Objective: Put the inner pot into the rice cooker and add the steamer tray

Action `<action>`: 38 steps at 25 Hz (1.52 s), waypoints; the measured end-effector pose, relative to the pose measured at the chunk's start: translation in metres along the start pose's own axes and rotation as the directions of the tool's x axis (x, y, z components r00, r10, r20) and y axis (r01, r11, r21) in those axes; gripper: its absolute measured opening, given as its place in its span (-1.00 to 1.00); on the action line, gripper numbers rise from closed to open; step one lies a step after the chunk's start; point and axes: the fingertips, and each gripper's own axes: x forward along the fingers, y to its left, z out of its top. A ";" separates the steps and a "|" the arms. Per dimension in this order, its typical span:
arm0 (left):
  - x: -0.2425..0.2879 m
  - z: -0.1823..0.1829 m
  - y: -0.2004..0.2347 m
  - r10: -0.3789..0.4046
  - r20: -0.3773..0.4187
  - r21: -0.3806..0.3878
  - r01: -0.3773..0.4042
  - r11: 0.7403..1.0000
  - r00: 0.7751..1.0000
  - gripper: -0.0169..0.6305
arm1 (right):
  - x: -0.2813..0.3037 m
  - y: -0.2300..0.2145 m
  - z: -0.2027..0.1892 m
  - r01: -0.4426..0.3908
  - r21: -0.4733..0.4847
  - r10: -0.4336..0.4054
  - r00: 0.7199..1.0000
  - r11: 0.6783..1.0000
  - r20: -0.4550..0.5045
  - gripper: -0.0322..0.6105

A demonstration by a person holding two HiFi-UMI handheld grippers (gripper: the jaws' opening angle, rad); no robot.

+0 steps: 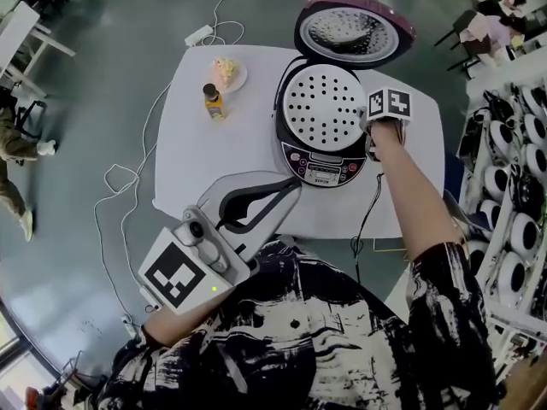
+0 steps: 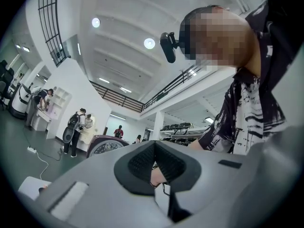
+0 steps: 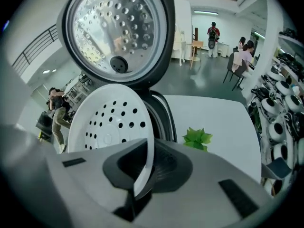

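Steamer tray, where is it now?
Head view, right of centre: the steamer tray sits over the open rice cooker, in front of its raised lid, its right rim pinched by the right hand-held gripper.

white steamer tray [image 3: 111, 122] dotted with dark round holes; right gripper [image 3: 148, 148] grey, black pads; beyond its tips a green sprig [image 3: 198, 138], white table [image 3: 218, 118]; above, silver dimpled lid [image 3: 111, 27].

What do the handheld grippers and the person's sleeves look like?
The left gripper and right gripper are pale grey with black ribbed pads, each bearing a cube of black-and-white square markers. The short sleeves are black-and-white patterned.
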 end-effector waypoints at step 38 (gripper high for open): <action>0.058 -0.014 -0.026 -0.056 -0.069 0.007 0.057 0.998 0.996 -0.93 | -0.147 0.056 0.043 -0.117 -0.371 0.322 0.763 0.921 0.561 -0.13</action>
